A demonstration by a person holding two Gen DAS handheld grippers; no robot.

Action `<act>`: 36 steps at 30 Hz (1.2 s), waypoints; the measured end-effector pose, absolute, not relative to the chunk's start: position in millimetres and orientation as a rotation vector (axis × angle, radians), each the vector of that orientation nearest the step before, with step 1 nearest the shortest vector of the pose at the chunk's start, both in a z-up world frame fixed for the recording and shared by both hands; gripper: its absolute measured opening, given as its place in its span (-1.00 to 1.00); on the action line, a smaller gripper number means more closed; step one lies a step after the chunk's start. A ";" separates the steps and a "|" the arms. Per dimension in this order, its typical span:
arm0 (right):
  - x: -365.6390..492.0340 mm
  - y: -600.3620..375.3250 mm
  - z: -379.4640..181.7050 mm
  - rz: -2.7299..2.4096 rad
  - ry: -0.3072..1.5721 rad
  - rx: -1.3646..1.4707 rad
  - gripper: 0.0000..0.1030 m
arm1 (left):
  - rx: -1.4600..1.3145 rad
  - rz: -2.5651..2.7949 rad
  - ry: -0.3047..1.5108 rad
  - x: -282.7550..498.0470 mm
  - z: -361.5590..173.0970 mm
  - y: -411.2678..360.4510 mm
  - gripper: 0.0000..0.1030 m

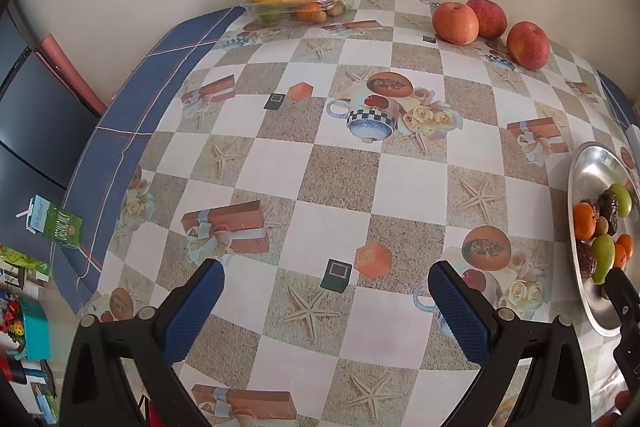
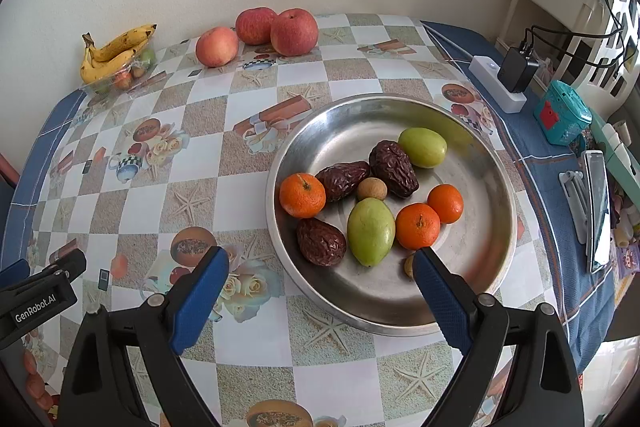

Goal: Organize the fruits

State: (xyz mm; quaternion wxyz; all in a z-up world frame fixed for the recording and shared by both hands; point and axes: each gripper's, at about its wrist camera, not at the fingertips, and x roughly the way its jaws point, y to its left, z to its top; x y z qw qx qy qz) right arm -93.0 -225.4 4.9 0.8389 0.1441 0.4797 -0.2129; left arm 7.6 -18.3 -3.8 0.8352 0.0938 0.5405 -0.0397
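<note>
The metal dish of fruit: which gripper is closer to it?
Right. The right gripper hangs open over the metal dish's near rim; the left gripper is open beside it, over the tablecloth.

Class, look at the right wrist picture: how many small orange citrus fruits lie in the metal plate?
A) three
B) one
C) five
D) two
A: three orange citrus fruits lie in the metal plate, one at its left and two further right, among the dark wrinkled dates and green fruits.
</note>
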 end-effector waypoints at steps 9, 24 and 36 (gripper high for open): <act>-92.6 -225.2 4.7 -0.450 1.016 0.304 0.81 | 0.194 -0.082 1.153 7.6 -4.3 -17.7 1.00; -92.4 -224.9 2.5 -0.447 1.023 0.300 0.81 | 0.181 -0.068 1.176 10.0 -7.5 -14.7 1.00; -91.4 -226.1 1.0 -0.444 1.035 0.298 0.81 | 0.170 -0.058 1.200 10.7 -11.2 -13.2 1.00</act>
